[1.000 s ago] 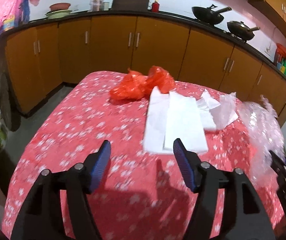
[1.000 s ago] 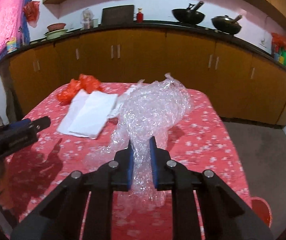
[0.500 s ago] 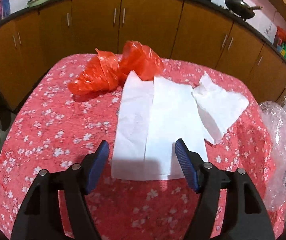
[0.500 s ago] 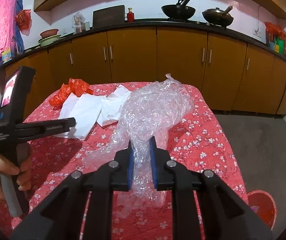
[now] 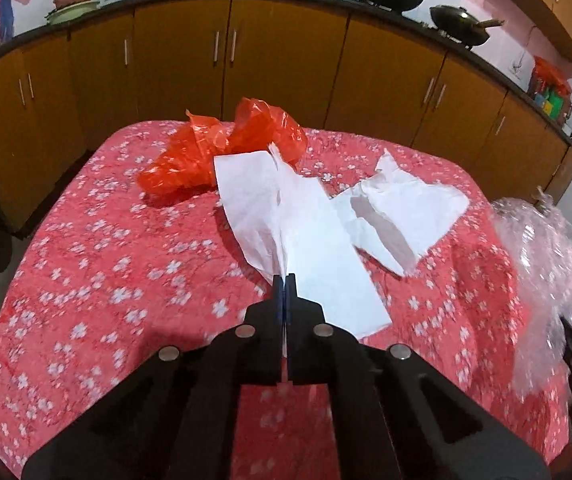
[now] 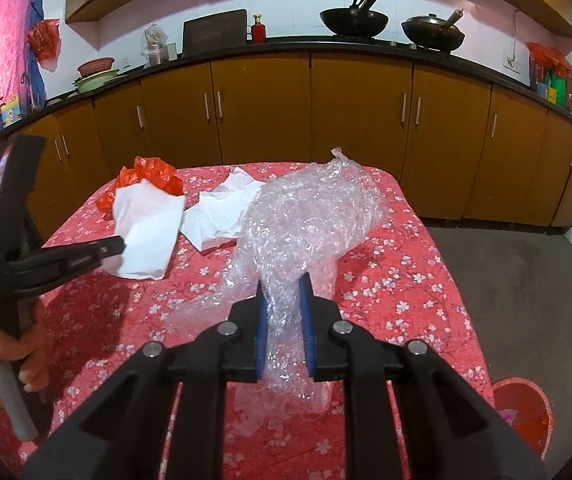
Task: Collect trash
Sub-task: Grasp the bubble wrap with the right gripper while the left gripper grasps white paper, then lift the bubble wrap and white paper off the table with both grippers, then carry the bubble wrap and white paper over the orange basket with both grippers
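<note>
My left gripper is shut on the near edge of a large white paper sheet, which is pinched up into a fold above the table; it also shows in the right wrist view. A crumpled white paper lies to its right. A red plastic bag lies behind them. My right gripper is shut on a bundle of clear bubble wrap held over the table's right side.
The table has a red flowered cloth. Brown cabinets with a black counter run along the back, with two woks on top. A red bucket stands on the floor at the table's right corner.
My left gripper moved forward over the white paper and shut on its near edge, lifting it into a fold. My right gripper kept its hold on the bubble wrap.
</note>
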